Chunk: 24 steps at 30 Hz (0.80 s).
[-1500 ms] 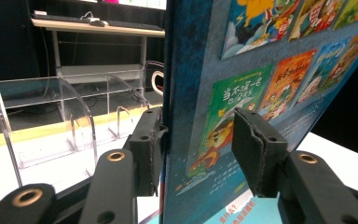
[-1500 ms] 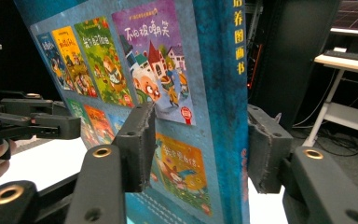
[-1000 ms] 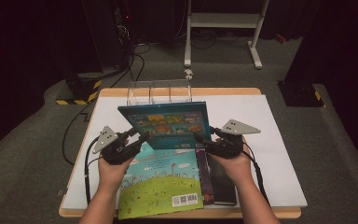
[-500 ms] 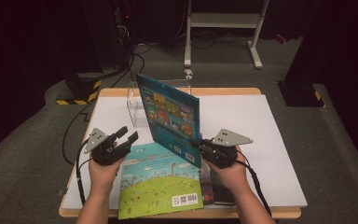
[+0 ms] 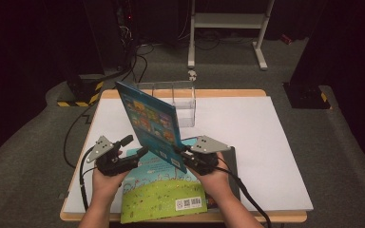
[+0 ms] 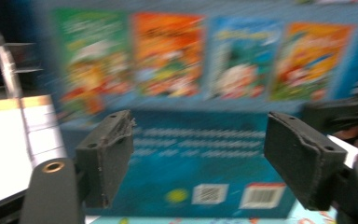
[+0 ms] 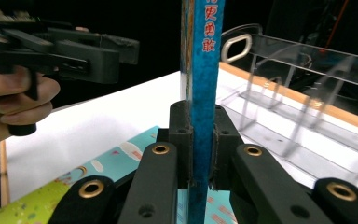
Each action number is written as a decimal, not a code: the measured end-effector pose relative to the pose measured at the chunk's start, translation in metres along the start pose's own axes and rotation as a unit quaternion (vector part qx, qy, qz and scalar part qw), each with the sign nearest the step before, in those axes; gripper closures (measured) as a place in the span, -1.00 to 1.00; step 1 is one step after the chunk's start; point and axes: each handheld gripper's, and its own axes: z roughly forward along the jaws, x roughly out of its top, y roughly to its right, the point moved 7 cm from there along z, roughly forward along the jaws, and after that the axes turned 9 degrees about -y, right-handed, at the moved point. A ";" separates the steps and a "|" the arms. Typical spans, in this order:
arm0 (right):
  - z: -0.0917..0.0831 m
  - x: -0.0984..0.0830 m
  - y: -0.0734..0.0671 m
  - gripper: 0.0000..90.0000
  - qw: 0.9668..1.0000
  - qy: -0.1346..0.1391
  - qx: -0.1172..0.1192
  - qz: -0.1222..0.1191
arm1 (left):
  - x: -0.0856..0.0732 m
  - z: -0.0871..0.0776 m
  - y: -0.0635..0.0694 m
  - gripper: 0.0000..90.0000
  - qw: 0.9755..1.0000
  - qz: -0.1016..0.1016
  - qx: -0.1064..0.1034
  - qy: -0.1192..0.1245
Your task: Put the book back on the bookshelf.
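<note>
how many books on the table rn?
3, maybe more hidden: blue book upright in the right tool; green book flat at the near edge; dark book under it.

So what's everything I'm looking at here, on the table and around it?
Blue book: one, blue, held upright above the table's near middle.
Green book: one, green and light blue, flat at the near edge.
Dark book: one, black, mostly hidden under the green book.
Clear rack: one, transparent, far middle of the table.
Table: one, white top, wooden edge.
Metal stand: one, pale grey, on the floor behind.
Left gripper: black, jaws just opened, free of the blue book.
Right gripper: black, clamped on the blue book's edge.
</note>
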 end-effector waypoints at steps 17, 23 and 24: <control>0.029 -0.003 -0.034 0.63 0.999 -0.009 0.041 0.014 | 0.012 -0.014 0.017 -0.58 0.999 -0.005 -0.032 0.030; 0.025 -0.020 -0.031 0.64 0.998 -0.024 0.049 0.024 | 0.011 -0.015 0.018 -0.60 0.999 -0.005 -0.036 0.028; 0.026 -0.021 -0.032 0.63 0.998 -0.026 0.052 0.023 | 0.012 -0.016 0.021 -0.59 0.999 -0.006 -0.039 0.026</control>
